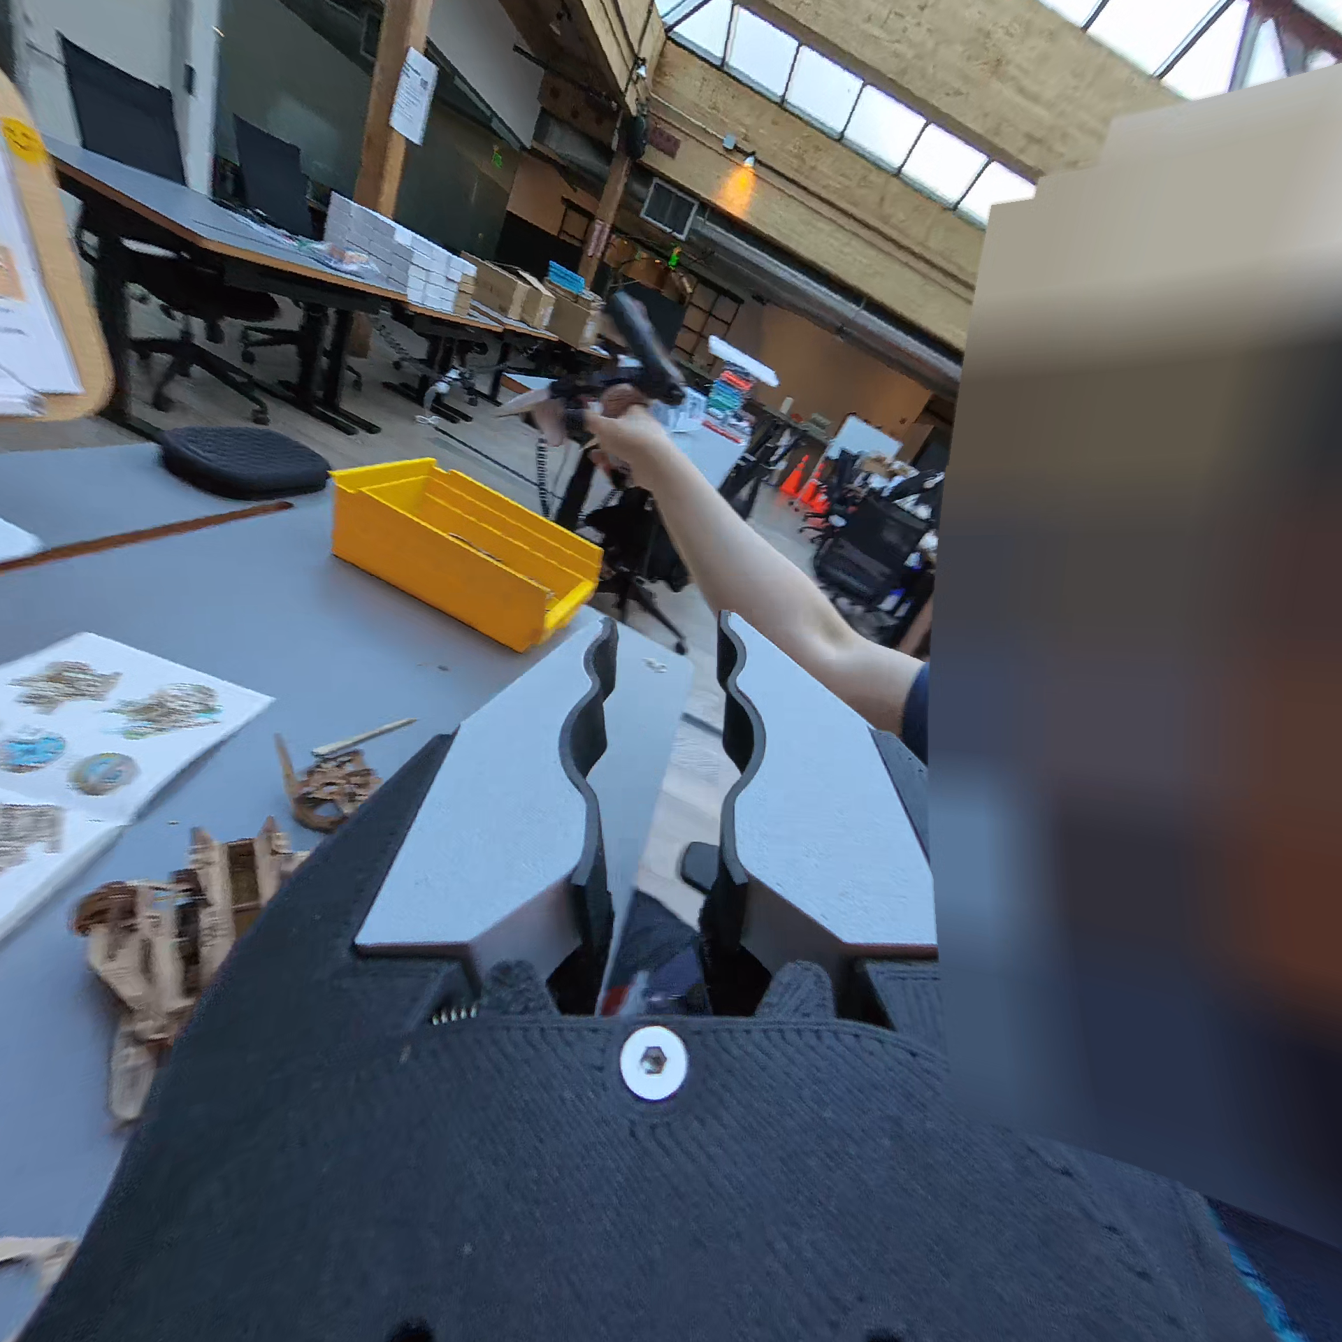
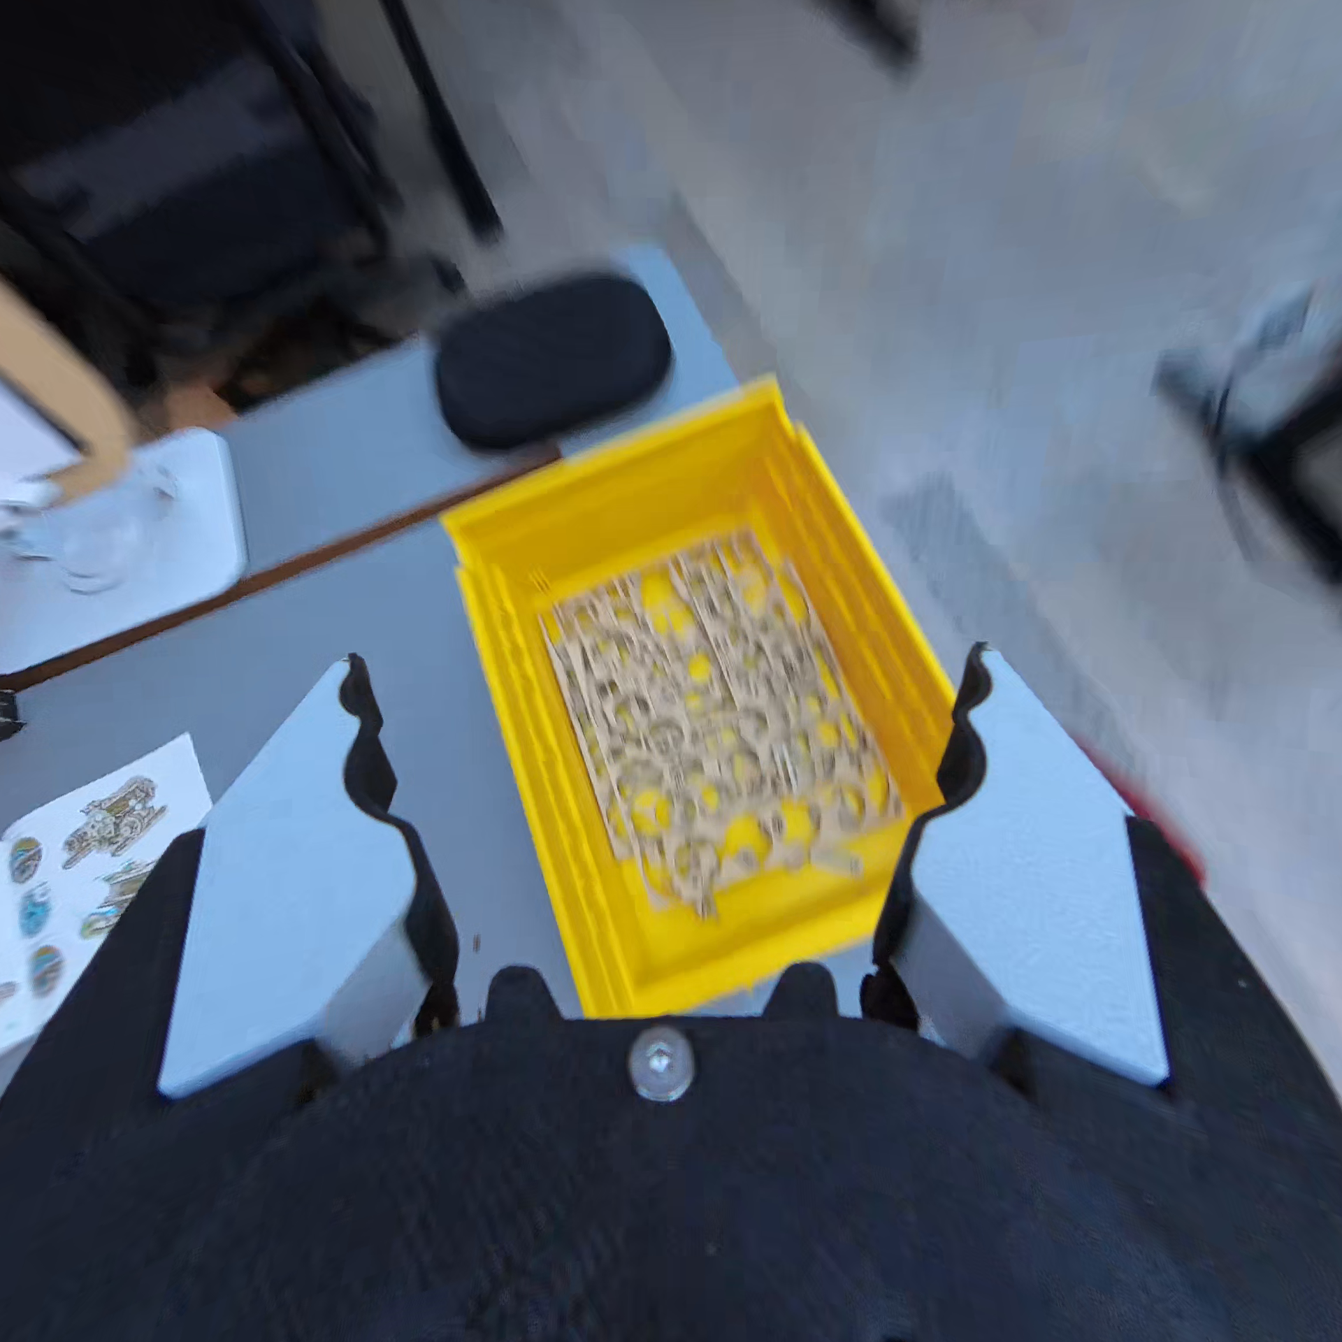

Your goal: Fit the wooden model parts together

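Observation:
A partly built wooden model (image 1: 174,937) lies on the grey table (image 1: 290,617) at the lower left, with a smaller wooden piece (image 1: 334,784) and a thin stick beside it. My left gripper (image 1: 664,632) is open by a narrow gap and empty, raised over the table's near corner. My right gripper (image 2: 664,657) is wide open and empty, high above a yellow bin (image 2: 835,508). The bin holds a flat punched wooden parts sheet (image 2: 719,719). The left wrist view shows the right gripper (image 1: 574,396) held up in the air by a person's hand.
The yellow bin (image 1: 465,552) stands near the table's far edge. A black pad (image 2: 552,356) lies behind it. A printed instruction sheet (image 1: 109,719) lies at the left. A cardboard board stands at the far left. Desks and chairs fill the room beyond. Tip to tip, the grippers are about 60 centimetres apart. The partly built wooden model (image 1: 174,937) lies some 30 centimetres from my left tips, 50 centimetres from my right tips. To the smaller wooden piece (image 1: 334,784): left tips about 35 centimetres, right tips about 40 centimetres.

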`<action>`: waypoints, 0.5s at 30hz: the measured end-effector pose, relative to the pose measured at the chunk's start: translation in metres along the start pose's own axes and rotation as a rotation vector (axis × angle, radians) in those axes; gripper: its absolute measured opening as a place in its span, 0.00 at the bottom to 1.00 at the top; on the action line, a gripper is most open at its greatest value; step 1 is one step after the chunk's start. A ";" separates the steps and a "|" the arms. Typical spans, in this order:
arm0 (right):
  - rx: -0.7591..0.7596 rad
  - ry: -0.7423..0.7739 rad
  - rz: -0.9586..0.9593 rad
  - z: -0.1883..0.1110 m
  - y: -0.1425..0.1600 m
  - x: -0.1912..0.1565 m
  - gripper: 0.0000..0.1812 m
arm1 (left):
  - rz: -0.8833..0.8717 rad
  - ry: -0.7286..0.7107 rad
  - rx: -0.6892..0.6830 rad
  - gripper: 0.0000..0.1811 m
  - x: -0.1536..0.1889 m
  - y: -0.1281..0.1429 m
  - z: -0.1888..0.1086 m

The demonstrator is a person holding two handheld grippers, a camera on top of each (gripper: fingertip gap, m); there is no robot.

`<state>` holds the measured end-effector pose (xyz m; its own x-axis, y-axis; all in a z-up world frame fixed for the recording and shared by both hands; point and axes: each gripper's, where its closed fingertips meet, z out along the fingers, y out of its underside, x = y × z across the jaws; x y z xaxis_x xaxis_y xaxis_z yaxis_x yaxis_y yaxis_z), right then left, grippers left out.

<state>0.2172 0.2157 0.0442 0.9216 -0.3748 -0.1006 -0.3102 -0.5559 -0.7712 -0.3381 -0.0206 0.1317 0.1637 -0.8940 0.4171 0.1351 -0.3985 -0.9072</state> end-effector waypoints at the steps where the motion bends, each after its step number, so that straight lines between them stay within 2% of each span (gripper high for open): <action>1: 0.130 -0.044 -0.078 -0.013 -0.012 -0.019 0.83 | 0.059 -0.039 0.000 0.14 -0.010 0.001 -0.001; 2: 0.263 -0.106 -0.165 -0.029 -0.018 -0.043 0.81 | 0.132 -0.090 0.000 0.15 -0.021 0.001 -0.003; 4: 0.517 -0.214 -0.349 -0.063 -0.011 -0.091 0.77 | 0.295 -0.211 0.009 0.15 -0.043 0.000 -0.008; 6: 0.756 -0.252 -0.535 -0.094 0.016 -0.130 0.75 | 0.450 -0.330 0.006 0.17 -0.062 0.003 -0.014; 7: 0.845 -0.302 -0.638 -0.107 0.036 -0.152 0.69 | 0.522 -0.391 -0.001 0.19 -0.070 0.006 -0.016; 11: 0.925 -0.526 -0.750 -0.138 0.125 -0.212 0.62 | 0.674 -0.607 -0.013 0.28 -0.095 0.027 -0.028; 15: 0.951 -0.675 -0.769 -0.164 0.188 -0.246 0.55 | 0.710 -0.813 -0.062 0.34 -0.123 0.062 -0.045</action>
<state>-0.1057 0.0814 0.0275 0.8041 0.3677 0.4672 0.3425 0.3559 -0.8695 -0.3937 0.0549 0.0216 0.7878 -0.5299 -0.3141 -0.2925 0.1269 -0.9478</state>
